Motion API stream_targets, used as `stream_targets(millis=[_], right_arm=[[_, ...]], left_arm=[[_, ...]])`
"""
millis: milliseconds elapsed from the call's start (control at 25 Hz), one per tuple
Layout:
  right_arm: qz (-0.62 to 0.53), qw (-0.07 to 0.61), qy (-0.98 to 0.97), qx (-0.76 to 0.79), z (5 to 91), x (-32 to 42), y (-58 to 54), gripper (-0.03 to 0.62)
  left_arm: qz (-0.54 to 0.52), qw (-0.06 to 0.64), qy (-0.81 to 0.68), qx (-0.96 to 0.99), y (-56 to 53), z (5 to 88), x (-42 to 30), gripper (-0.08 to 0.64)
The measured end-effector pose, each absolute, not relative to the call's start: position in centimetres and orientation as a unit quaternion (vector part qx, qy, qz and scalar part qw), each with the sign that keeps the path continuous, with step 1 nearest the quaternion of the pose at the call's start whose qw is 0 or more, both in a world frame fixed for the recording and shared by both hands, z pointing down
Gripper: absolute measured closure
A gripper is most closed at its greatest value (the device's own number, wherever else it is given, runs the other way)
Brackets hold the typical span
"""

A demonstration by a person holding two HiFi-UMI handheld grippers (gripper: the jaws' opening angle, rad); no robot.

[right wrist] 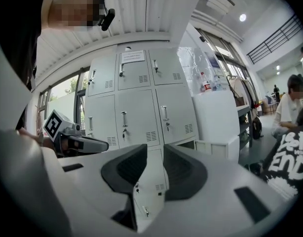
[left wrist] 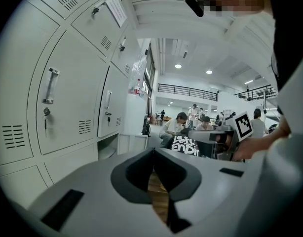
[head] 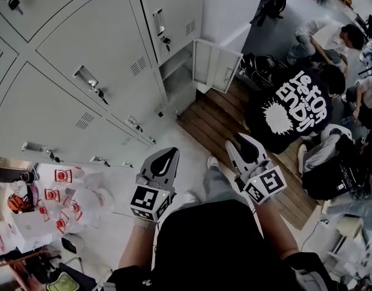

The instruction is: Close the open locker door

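Note:
A bank of grey lockers (head: 83, 59) fills the upper left of the head view. One low locker door (head: 217, 65) stands swung out to the right, and its compartment (head: 177, 80) is open beside it. The same door (left wrist: 133, 143) shows far off in the left gripper view, and as a white door (right wrist: 218, 149) at the right in the right gripper view. My left gripper (head: 172, 151) (left wrist: 152, 152) is held in the air well short of the lockers, tips touching and empty. My right gripper (head: 242, 138) (right wrist: 155, 154) hangs beside it with a narrow gap between its jaws, holding nothing.
Several people sit on the floor at the right, the nearest in a black printed shirt (head: 295, 105) close to the open door. A strip of wooden floor (head: 222, 123) runs below the door. Plastic bags and red-labelled items (head: 59, 199) lie at the lower left.

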State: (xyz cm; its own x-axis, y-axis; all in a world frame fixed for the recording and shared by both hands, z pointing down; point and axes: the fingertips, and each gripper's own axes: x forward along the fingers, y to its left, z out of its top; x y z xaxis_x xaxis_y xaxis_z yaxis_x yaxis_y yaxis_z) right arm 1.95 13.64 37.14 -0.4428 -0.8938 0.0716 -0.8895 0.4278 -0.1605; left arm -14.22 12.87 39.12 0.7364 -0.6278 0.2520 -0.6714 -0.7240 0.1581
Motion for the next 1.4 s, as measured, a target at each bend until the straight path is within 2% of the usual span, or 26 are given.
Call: stream_targets(millis=[920,1400], right_arm=[[-0.149,0.021,0.846,-0.511,45.0,17.6,-7.1,0.485],[-0.168,-0.020,0.827,-0.535,52.4,23.7,-16.0,0.446]], left_arm=[[0.163,0.138,-0.414,0.885,-3.0,41.8,-1.6,0.537],[0.187,0.159,-0.451,0.858,-5.5,45.0,-0.8,0.537]])
